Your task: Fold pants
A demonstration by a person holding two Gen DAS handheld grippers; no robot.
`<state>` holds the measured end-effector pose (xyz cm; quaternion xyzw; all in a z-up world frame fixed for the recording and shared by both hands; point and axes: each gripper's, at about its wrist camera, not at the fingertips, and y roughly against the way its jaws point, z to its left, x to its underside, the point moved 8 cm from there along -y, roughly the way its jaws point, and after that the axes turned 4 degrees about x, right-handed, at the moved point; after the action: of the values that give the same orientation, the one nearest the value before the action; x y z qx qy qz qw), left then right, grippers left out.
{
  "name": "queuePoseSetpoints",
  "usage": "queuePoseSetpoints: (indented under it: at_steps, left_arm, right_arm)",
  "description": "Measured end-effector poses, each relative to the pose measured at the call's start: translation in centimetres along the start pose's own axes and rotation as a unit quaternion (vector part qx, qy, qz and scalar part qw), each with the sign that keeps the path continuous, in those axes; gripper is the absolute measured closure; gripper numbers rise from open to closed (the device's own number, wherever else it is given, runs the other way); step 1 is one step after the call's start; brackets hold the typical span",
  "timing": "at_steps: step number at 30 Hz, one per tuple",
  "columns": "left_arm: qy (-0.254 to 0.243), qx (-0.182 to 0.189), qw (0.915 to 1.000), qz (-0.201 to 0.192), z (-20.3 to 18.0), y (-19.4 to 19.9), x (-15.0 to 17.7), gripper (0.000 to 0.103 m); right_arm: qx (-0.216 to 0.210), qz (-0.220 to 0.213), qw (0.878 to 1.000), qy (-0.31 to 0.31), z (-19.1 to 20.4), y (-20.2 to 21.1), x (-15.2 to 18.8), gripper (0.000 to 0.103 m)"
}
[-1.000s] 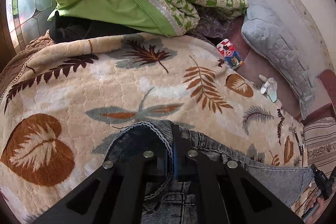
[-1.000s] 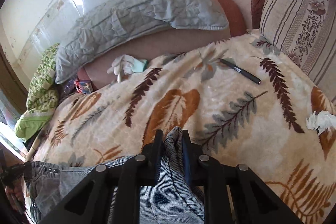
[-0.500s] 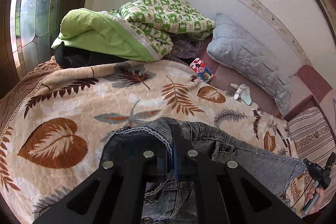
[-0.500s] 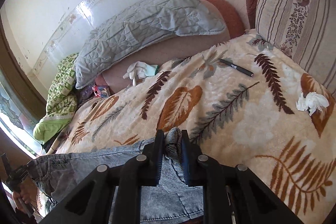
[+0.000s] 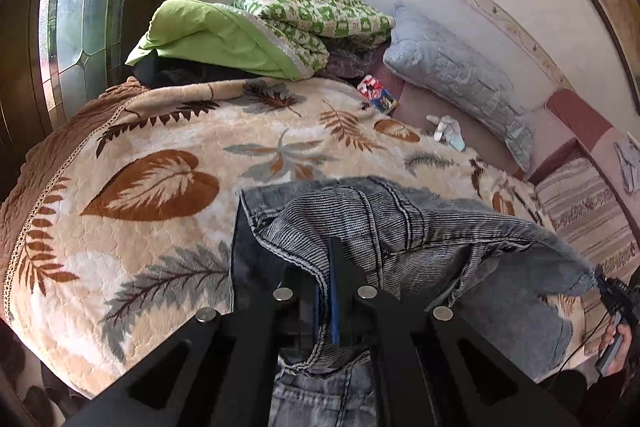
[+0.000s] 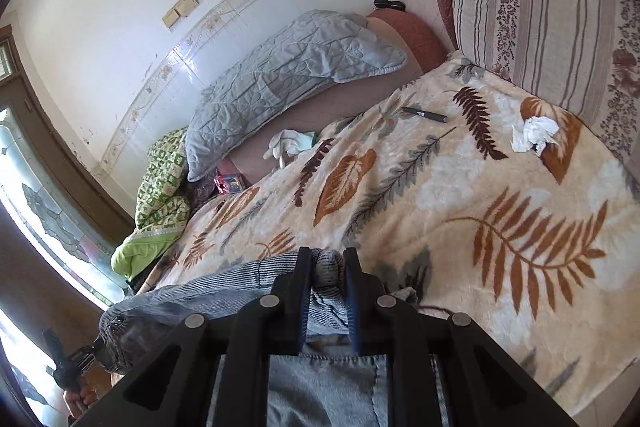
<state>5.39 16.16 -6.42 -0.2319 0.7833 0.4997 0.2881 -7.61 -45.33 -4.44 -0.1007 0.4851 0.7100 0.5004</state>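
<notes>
Both grippers pinch the pants [image 5: 424, 227]: the left gripper [image 5: 326, 267] clamps the waistband, the right gripper [image 6: 326, 267] a bunched fold. The denim hangs between them, just above the blanket [image 6: 460, 195]. Beyond the right fingers lie a pen [image 6: 424, 115] and tissue [image 6: 534, 133]; farther back, a pillow [image 5: 452, 75].

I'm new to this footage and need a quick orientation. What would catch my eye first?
The grey jeans, stretched above the leaf-patterned blanket, pinched at one end by the left hand-held gripper and at the other by the right hand-held gripper. Behind, green bedding is piled by the window; a black pen and crumpled tissue lie on the blanket.
</notes>
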Motion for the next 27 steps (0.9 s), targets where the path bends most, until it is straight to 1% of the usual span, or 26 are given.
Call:
queuePoseSetpoints:
  at_steps: [2, 5, 7, 10, 12, 15, 17, 18, 19, 20, 21, 23, 25, 27]
  left_arm:
    - [-0.042, -0.016, 0.9984, 0.033, -0.1, 0.1, 2.2, 0.099]
    - [-0.099, -0.038, 0.9911, 0.081, -0.2, 0.5, 5.1, 0.099]
    - [-0.123, -0.036, 0.9866, 0.101, -0.3, 1.1, 6.4, 0.099]
    - [-0.156, -0.047, 0.9799, 0.116, -0.4, 1.9, 7.6, 0.099]
    - [-0.165, -0.053, 0.9762, 0.130, -0.2, 1.9, 8.2, 0.098]
    - [-0.168, -0.070, 0.9700, 0.161, 0.7, 1.4, 9.3, 0.094]
    - [-0.162, -0.076, 0.9678, 0.177, 1.4, 1.5, 9.7, 0.087]
    - [-0.163, -0.087, 0.9665, 0.178, 1.9, 1.8, 9.7, 0.087]
    - [-0.165, -0.102, 0.9647, 0.178, 2.5, 2.2, 9.6, 0.085]
    - [-0.163, -0.109, 0.9646, 0.177, 3.1, 2.6, 9.4, 0.081]
    - [-0.158, -0.119, 0.9651, 0.172, 3.7, 3.2, 9.1, 0.081]
    - [-0.148, -0.146, 0.9654, 0.158, 4.9, 4.4, 8.2, 0.081]
    - [-0.128, -0.158, 0.9701, 0.133, 5.7, 5.7, 6.8, 0.081]
    - [-0.106, -0.150, 0.9779, 0.100, 5.3, 6.5, 5.0, 0.080]
  right_arm:
    - [0.013, 0.013, 1.000, 0.014, -1.2, 1.2, 1.5, 0.087]
    - [0.032, 0.048, 0.998, 0.018, -3.5, 2.6, 4.2, 0.087]
    - [0.045, 0.073, 0.996, 0.020, -4.9, 3.4, 6.0, 0.087]
    - [0.055, 0.104, 0.993, 0.032, -6.0, 4.7, 8.4, 0.087]
    - [0.062, 0.121, 0.989, 0.051, -6.1, 5.3, 9.4, 0.087]
    - [0.072, 0.172, 0.980, 0.066, -6.7, 5.3, 10.9, 0.085]
    - [0.096, 0.213, 0.970, 0.060, -7.7, 5.1, 12.0, 0.085]
    - [0.106, 0.223, 0.967, 0.060, -8.3, 5.2, 12.3, 0.085]
    - [0.113, 0.225, 0.966, 0.060, -8.7, 5.5, 12.1, 0.085]
    - [0.118, 0.222, 0.966, 0.059, -9.0, 5.8, 11.9, 0.085]
    - [0.120, 0.215, 0.967, 0.057, -9.3, 6.3, 11.4, 0.085]
    - [0.118, 0.188, 0.973, 0.055, -9.1, 7.2, 10.0, 0.085]
    - [0.106, 0.154, 0.981, 0.053, -8.0, 7.5, 8.2, 0.085]
    - [0.081, 0.138, 0.985, 0.057, -6.1, 6.9, 7.0, 0.082]
